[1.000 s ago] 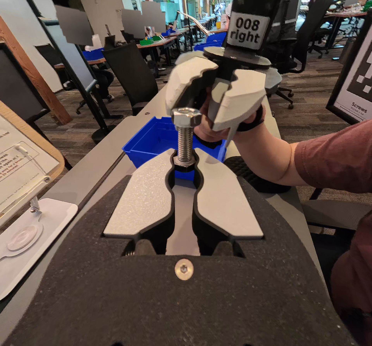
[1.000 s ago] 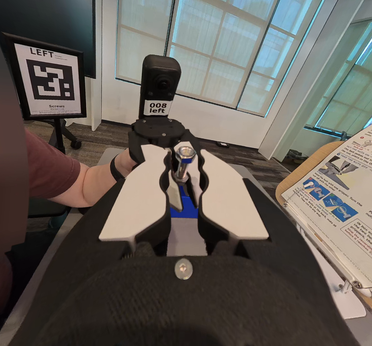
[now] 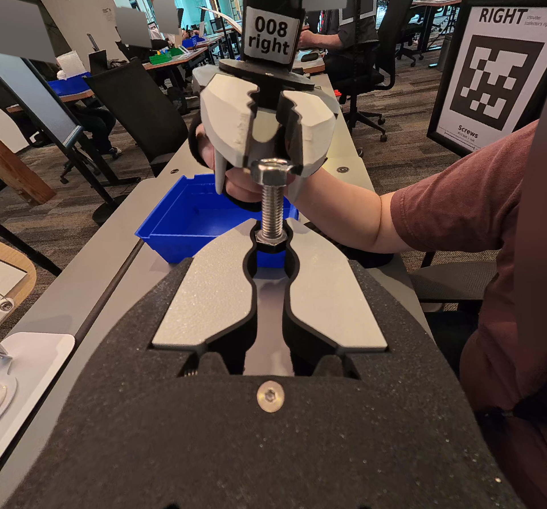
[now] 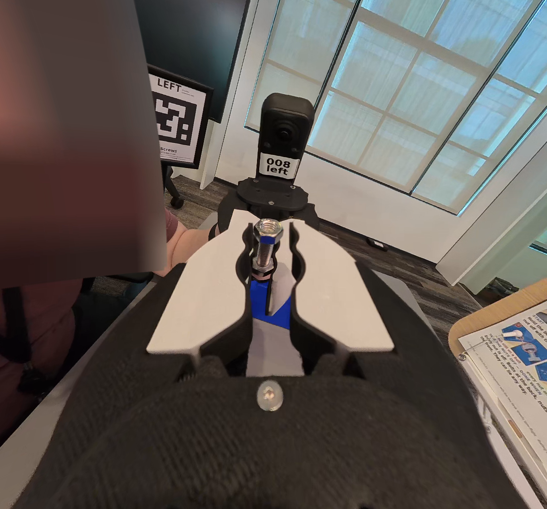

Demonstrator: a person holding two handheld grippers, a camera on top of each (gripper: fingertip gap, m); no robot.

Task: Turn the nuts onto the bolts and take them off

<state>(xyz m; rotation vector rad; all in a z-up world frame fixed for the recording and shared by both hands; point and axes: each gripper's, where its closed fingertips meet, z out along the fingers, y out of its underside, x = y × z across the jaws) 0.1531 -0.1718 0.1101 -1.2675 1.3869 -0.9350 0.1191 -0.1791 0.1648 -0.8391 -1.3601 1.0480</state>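
A steel bolt point(image 3: 271, 213) stands upright between the two grippers. My left gripper point(image 3: 270, 229) is shut on its hex head point(image 3: 270, 240) at the bottom. A steel nut point(image 3: 270, 173) sits at the top end of the thread. My right gripper point(image 3: 260, 179) comes from the far side and is shut on that nut. In the right wrist view my right gripper point(image 4: 268, 225) holds the nut point(image 4: 268, 229) at its tips. The bolt point(image 4: 263, 253) runs down to the left gripper point(image 4: 266, 275) beyond it.
A blue bin point(image 3: 183, 228) sits on the grey table point(image 3: 103, 287) under the bolt. A person's forearm point(image 3: 340, 213) reaches in from the right. A framed marker sign point(image 3: 491, 80) stands at the right. An instruction sheet point(image 4: 503, 361) lies on a board beside the table. The grippers' ends are close to 6 cm from one another.
My right gripper has turned about the bolt's axis, from tilted to square-on, and stays at the nut. My left gripper still holds the bolt head.
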